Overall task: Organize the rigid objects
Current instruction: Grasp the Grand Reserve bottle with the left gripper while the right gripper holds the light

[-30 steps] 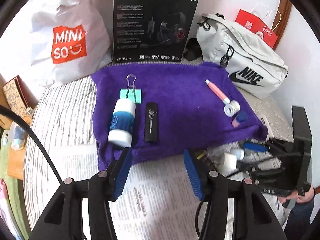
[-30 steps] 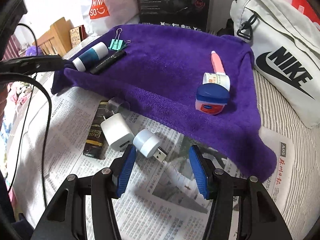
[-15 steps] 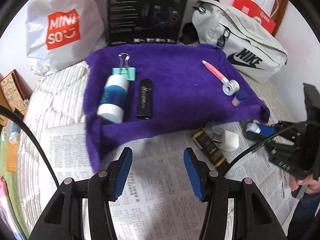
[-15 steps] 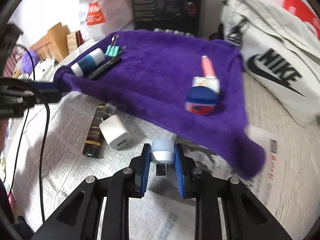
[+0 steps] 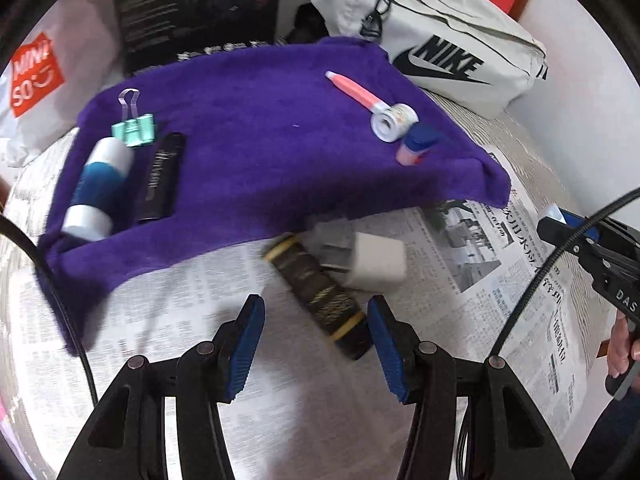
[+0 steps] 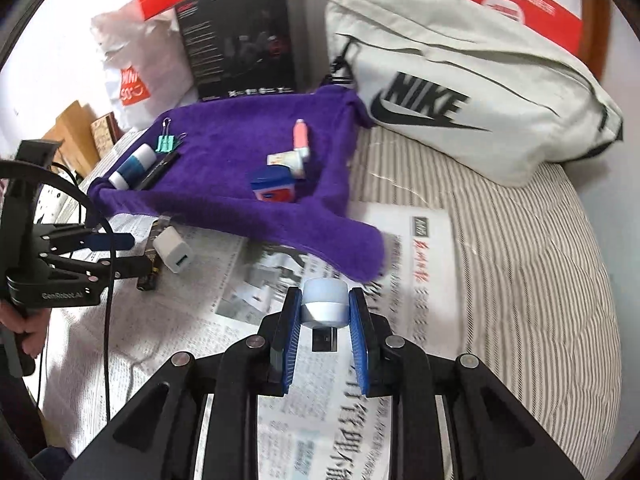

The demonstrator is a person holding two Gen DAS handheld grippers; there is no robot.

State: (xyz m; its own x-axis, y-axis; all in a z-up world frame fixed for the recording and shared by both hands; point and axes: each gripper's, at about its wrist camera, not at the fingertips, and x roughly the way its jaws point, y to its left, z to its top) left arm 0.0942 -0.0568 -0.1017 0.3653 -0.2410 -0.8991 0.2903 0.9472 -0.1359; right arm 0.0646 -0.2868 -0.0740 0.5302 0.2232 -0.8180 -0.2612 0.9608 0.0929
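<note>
My right gripper (image 6: 324, 312) is shut on a small round USB light (image 6: 324, 304), held above the newspaper (image 6: 224, 280). My left gripper (image 5: 316, 332) is open over a dark gold-banded tube (image 5: 320, 296) lying next to a white charger (image 5: 376, 264) on the newspaper (image 5: 192, 304). A purple towel (image 5: 260, 152) holds a blue-white bottle (image 5: 98, 188), a black tube (image 5: 160, 176), a green binder clip (image 5: 134, 130), a pink pen (image 5: 354, 90), a tape roll (image 5: 392, 120) and a blue-lidded jar (image 5: 416, 144).
A white Nike bag (image 6: 460, 92) lies at the back right of the striped bed (image 6: 520, 240). A black box (image 6: 240, 36) and a Miniso bag (image 6: 132, 76) stand behind the towel. The towel (image 6: 240, 184) also shows in the right wrist view.
My right gripper shut on the USB light and lifted it away to the right. My left gripper moved right, from the towel's front edge to over the dark tube.
</note>
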